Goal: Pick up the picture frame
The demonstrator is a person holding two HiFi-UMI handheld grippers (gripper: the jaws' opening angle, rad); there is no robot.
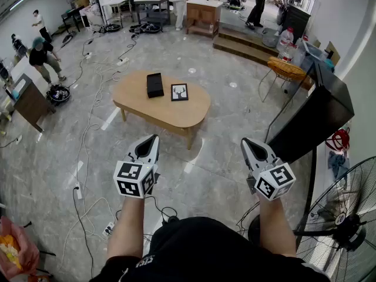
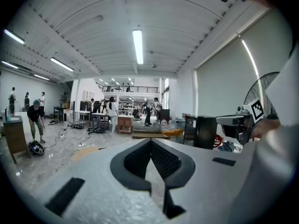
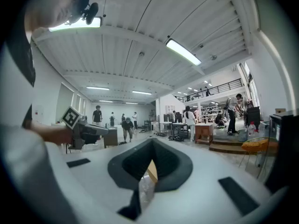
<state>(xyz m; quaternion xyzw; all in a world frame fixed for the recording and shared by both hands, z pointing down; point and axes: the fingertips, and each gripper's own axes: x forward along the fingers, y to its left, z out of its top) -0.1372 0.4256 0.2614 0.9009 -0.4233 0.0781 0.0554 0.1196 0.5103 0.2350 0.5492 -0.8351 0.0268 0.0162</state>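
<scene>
**Fig. Both grippers held short of the table, before the reach.** The grey stone floor (image 1: 235,175) fills most of the head view. On it stands a low oval wooden coffee table (image 1: 197,115), its long axis running from upper left to lower right in that view. Open floor separates the table from the person.

The left gripper (image 1: 151,140) and the right gripper (image 1: 247,141) are held side by side in front of the person, short of the table's near edge and touching nothing. Each gripper's own view shows its jaws brought fully together with nothing between them.

Two things lie on the tabletop. A black box (image 1: 154,84) sits toward the left. Just beside it to the right, apart from it, is the picture frame (image 1: 180,91), a dark frame round a light print of an antlered head. The frame lies flat, face up, near the middle of the table.

The frame is ahead of both grippers and well apart from them, and sideways it falls between the two. It looks close to square, so no long axis dictates the grip; its edges sit slightly turned against the line of approach.

By position, the left gripper appears to be the nearer, since the frame lies only a little to the right of its line. Either pair of jaws would have to part before closing over an edge.
</scene>
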